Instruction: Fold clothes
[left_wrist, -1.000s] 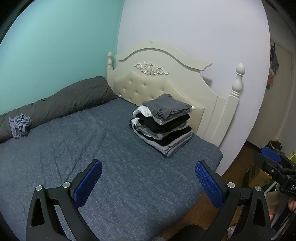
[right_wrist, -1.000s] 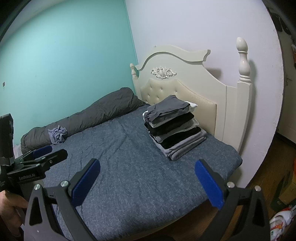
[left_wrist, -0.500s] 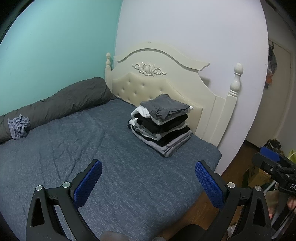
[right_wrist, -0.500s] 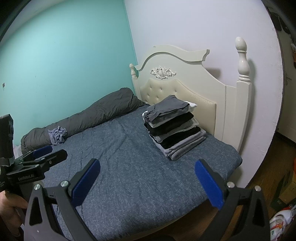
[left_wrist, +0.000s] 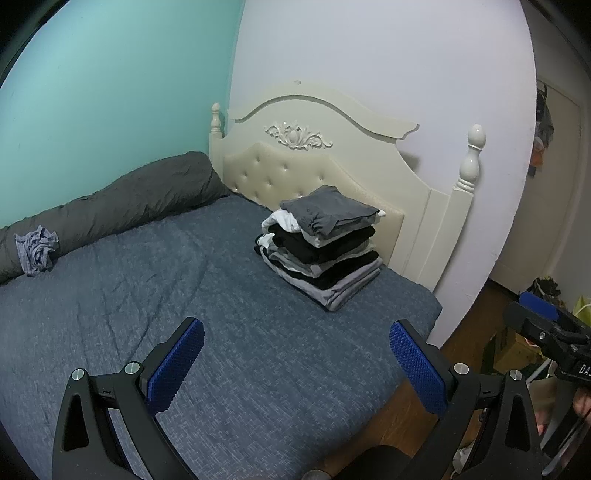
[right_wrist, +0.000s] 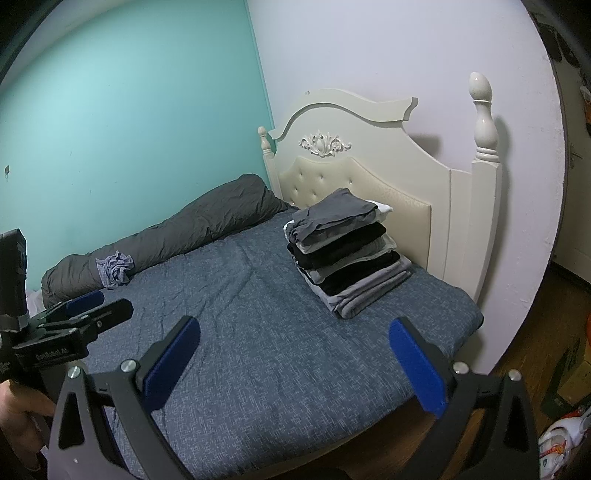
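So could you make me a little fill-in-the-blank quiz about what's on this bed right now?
1. The stack of folded clothes sits on the bed right in front of the cream ____.
2. The garment on top of the stack is ____ in colour.
3. One crumpled garment lies unfolded against the long grey ____.
4. The left gripper and right gripper both have their jaws ____, holding nothing.

Missing words: headboard; grey; bolster; open
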